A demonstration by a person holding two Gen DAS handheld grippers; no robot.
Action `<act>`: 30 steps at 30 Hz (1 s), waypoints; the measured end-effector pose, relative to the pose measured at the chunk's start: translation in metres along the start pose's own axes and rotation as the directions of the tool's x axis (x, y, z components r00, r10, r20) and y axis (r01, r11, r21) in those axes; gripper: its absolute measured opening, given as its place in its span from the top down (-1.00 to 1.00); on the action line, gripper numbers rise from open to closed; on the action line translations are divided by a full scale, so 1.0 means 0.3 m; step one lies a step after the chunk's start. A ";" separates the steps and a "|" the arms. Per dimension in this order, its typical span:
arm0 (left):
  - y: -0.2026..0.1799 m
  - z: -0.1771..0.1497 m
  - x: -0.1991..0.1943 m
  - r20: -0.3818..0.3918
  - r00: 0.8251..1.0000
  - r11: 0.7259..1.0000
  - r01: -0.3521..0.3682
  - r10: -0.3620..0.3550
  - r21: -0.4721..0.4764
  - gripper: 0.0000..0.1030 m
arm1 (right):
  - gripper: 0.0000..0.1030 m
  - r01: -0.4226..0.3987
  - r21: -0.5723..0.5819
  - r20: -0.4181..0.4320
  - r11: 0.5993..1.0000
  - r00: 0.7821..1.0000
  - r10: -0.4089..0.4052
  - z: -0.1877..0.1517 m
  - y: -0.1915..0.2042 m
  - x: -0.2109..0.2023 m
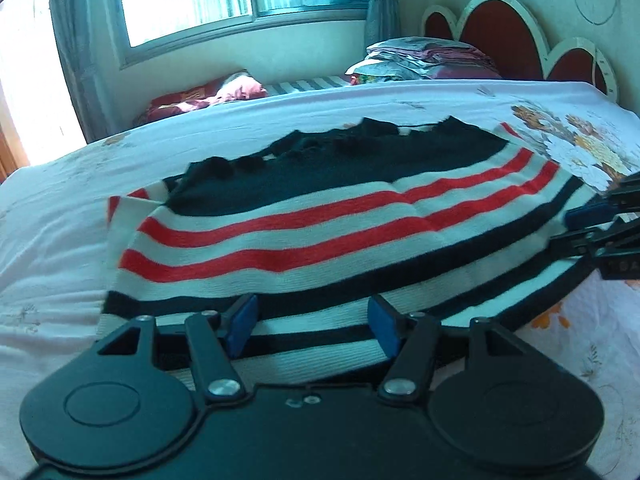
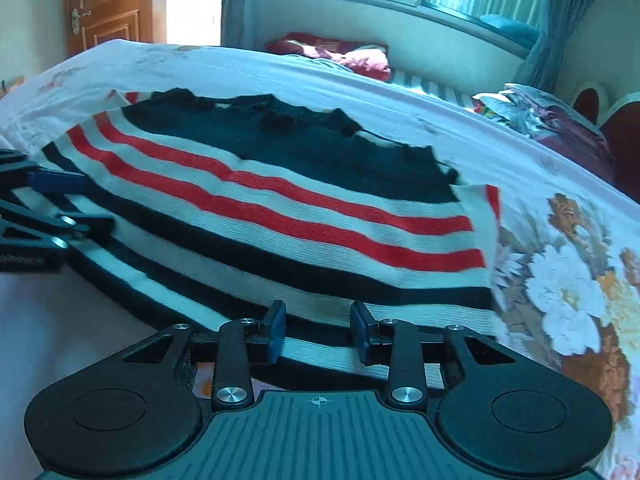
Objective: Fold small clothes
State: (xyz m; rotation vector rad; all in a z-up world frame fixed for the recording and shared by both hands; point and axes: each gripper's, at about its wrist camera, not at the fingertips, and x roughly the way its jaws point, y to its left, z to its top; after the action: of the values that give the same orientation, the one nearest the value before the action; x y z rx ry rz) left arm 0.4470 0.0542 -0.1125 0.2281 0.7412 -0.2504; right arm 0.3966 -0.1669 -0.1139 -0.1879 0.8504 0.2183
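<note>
From the left wrist view, the striped sweater (image 1: pixel 320 220) lies spread on the bed (image 1: pixel 60 280), its dark upper part toward twelve o'clock and its black-and-white hem at six o'clock. The left claw (image 1: pixel 312 320) sits over that hem with its jaws wide apart, blue pads (image 1: pixel 244 320) either side of a band of fabric, not pinching it. At three o'clock the right claw (image 1: pixel 588 228) reaches in at the sweater's edge; from here I cannot tell its gap. A stack of folded clothes (image 1: pixel 428 60) rests near the headboard (image 1: pixel 500 28) at one o'clock.

From the right wrist view, the same sweater (image 2: pixel 280 208) fills the middle, and the right claw (image 2: pixel 318 330) hovers at six o'clock over the hem, jaws wide, holding nothing. The left claw (image 2: pixel 60 204) enters at nine o'clock. The folded pile (image 2: pixel 540 112) shows at two o'clock; a red pillow (image 2: pixel 340 54) lies at twelve.

By my reading, one sleeve looks already turned in at the far side, but the main folds are not yet made: both claws seem placed to take the hem. No container is in sight.
</note>
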 end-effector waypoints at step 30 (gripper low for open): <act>0.253 -0.132 -0.117 -0.032 0.991 0.960 -0.130 0.126 -0.247 -0.21 | 0.37 0.091 0.205 -0.054 0.975 0.995 -0.082 -0.167 -0.210 -0.120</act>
State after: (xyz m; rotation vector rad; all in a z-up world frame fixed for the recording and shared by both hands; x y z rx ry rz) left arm 0.4200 0.1424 -0.1078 0.0390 0.7629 -0.0306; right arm 0.3542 -0.2442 -0.1142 -0.0348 0.9018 0.0429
